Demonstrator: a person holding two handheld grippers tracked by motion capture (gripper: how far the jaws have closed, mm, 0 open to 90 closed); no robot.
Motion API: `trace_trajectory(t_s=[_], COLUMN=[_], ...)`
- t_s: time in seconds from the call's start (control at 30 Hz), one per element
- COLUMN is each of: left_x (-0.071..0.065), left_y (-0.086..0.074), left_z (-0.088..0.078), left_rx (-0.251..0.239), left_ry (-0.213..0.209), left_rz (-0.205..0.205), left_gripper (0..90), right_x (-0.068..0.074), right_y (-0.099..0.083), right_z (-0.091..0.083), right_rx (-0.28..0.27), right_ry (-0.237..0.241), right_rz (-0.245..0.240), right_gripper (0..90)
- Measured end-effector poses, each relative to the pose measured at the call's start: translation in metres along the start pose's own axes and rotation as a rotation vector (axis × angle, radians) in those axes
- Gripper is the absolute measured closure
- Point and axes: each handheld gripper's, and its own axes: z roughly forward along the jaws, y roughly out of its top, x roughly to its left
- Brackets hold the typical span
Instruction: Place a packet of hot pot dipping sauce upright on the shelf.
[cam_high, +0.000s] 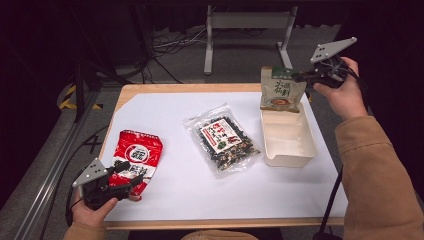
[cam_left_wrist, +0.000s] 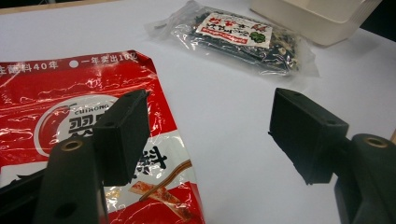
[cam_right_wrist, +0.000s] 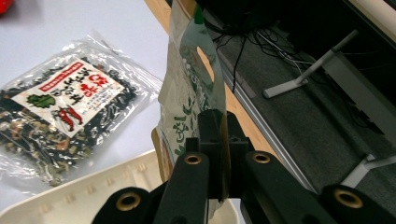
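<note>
Clear bag of dark dried mix (cam_high: 221, 142), red-white label, flat at centre of white sheet (cam_high: 175, 195). Wooden table edge (cam_high: 200, 88) bare at 12 o'clock. On the floor beyond: grey metal stand (cam_high: 245, 20) at 12, loose cables (cam_high: 170, 45) at 11, yellow-black tape (cam_high: 67, 100) at 10. Metal rail (cam_high: 55, 165) at 9.

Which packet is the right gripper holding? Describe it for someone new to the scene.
Find the cream tray on the table's right side. At its far end the beige packet with a green top hangs upright, pinched in the right gripper. The other packets lie flat.
</note>
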Motion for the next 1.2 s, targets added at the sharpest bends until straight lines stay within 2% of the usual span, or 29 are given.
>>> trace_trajectory(t_s=[0.27, 0.53, 1.2], left_x=[-0.001, 0.0, 0.0], left_y=[-0.002, -0.002, -0.003], left_z=[-0.001, -0.001, 0.0], left_rx=[0.006, 0.007, 0.012], left_ry=[0.007, 0.007, 0.008], left_rz=[0.002, 0.001, 0.001], left_gripper=[29.5, 29.5, 29.4], right_x=[-0.009, -0.016, -0.02], right_y=[-0.004, -0.009, -0.019], right_z=[0.013, 0.022, 0.044], right_rx=[0.017, 0.02, 0.079], right_ry=[-0.017, -0.023, -0.021], right_rz=[-0.017, -0.009, -0.01], right_gripper=[89.6, 89.6, 89.6])
